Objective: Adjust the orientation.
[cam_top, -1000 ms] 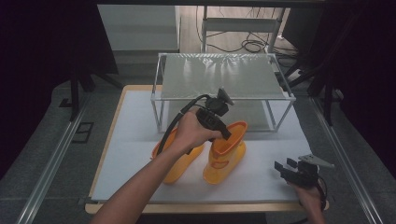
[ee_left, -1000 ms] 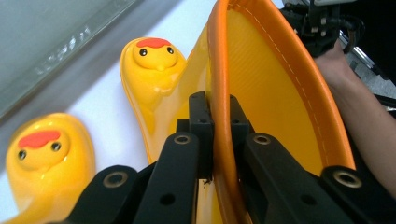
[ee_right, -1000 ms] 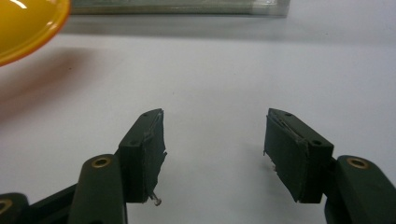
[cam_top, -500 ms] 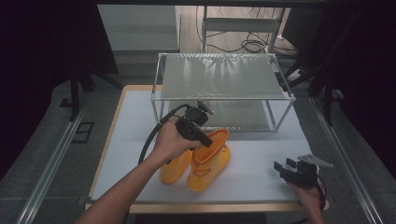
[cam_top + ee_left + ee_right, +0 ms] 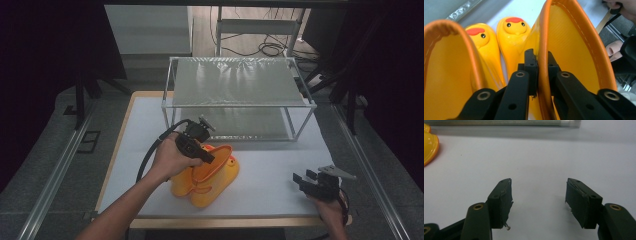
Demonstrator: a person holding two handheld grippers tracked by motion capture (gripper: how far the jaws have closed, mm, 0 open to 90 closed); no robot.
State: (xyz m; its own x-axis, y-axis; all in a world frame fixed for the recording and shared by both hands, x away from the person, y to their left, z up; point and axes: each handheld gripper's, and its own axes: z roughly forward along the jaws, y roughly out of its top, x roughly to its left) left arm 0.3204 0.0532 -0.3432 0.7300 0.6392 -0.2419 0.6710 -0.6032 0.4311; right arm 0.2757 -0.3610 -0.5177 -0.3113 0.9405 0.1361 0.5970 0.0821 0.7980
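Your left gripper (image 5: pixel 212 159) sat left of centre in the high view, jaws narrow and pinched on the rim of the right boot (image 5: pixel 216 172). In the left gripper view one pad (image 5: pixel 531 65) lay outside the orange-edged wall and the other inside it, both against the boot (image 5: pixel 571 50). The jaws had just been opening a little, yet the wall was between them with the pads on it.

The boots stood side by side, touching, on the white mat (image 5: pixel 280 165), in the lower middle of the high view, just in front of the wire rack (image 5: pixel 240 82). The left boot (image 5: pixel 181 184) was partly hidden under your hand (image 5: pixel 170 159). In the left gripper view its open top (image 5: pixel 449 70) filled the left side, and both yellow toes, each with a duck face and a red patch, pointed to the top of the frame.

Your right gripper (image 5: pixel 306 181) lay at the lower right of the high view, near the mat's front edge and well apart from the boots. Its jaws stood wide with nothing between them; the right gripper view showed bare mat (image 5: pixel 539 165) between the pads (image 5: pixel 501 200), a sliver of boot (image 5: pixel 429 147) at the upper left, and the rack's base rail (image 5: pixel 499 123) along the top.
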